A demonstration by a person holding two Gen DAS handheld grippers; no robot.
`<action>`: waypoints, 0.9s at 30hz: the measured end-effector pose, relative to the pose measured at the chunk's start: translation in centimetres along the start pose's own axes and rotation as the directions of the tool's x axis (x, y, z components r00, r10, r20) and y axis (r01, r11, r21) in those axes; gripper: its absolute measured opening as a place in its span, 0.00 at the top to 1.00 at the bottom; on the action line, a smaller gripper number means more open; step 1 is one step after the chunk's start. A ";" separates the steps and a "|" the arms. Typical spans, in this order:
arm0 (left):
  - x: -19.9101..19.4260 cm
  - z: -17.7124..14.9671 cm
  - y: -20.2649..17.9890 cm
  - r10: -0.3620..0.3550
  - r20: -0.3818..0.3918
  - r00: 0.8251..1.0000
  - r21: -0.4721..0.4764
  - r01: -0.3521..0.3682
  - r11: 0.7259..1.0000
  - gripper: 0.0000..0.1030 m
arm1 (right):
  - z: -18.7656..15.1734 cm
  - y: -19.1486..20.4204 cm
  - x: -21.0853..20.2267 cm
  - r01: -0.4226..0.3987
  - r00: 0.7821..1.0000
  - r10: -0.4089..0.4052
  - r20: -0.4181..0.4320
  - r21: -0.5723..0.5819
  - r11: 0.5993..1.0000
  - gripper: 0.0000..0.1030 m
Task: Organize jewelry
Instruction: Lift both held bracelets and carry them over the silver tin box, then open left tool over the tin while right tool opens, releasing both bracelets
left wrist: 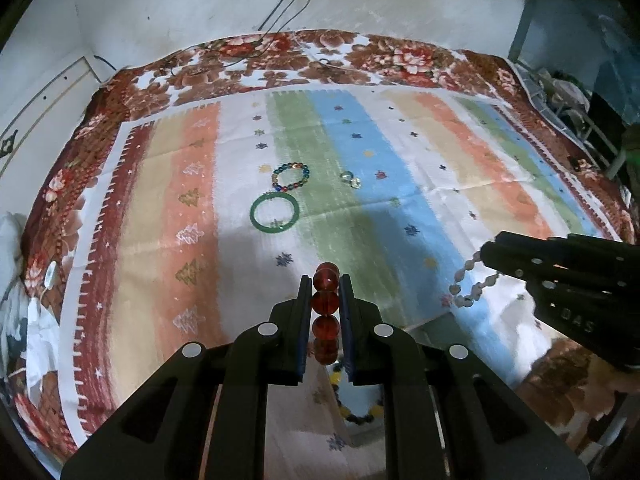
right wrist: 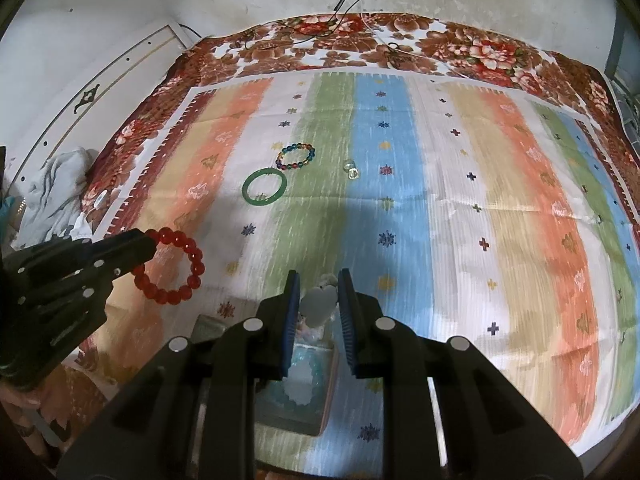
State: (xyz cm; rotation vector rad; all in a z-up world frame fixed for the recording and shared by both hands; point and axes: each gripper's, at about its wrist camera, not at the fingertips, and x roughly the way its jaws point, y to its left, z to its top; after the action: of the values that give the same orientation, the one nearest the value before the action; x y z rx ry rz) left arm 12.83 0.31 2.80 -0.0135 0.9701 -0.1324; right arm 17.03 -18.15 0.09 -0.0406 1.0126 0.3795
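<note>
Red bead bracelet (right wrist: pixel 172 266), glossy, translucent, round

Left tool (left wrist: pixel 325 292): closed on red bead bracelet (left wrist: pixel 326 300).
Right tool (left wrist: pixel 490 254): at right edge, holds pale shell bracelet (left wrist: pixel 466 284).
Striped cloth (left wrist: pixel 440 184): carries green bangle (left wrist: pixel 274 213), multicolour bead bracelet (left wrist: pixel 291 176) just behind it, small clear ring (left wrist: pixel 351 178).

Striped cloth (right wrist: pixel 460 208) over floral blanket (right wrist: pixel 460 46); black cables (left wrist: pixel 288 4) down white wall (left wrist: pixel 180 4); crumpled grey fabric (right wrist: pixel 56 192) at left
</note>
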 end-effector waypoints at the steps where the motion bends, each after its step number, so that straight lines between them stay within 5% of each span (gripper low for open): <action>1: -0.3 -0.2 -0.1 -0.003 0.003 1.000 0.000 0.003 1.000 0.88 | -0.2 0.0 -0.1 -0.002 1.000 0.002 0.000 0.002 1.000 0.80; 27: -2.8 -5.4 -3.2 -0.053 -0.005 0.999 0.021 0.053 0.998 0.87 | -4.8 2.7 -2.4 -0.053 0.998 0.053 -0.015 0.009 0.999 0.80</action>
State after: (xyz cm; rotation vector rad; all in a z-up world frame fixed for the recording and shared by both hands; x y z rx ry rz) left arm 6.46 -2.29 2.31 -0.0195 0.9735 -0.1915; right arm 11.06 -17.36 -0.09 -0.0088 1.0315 0.4238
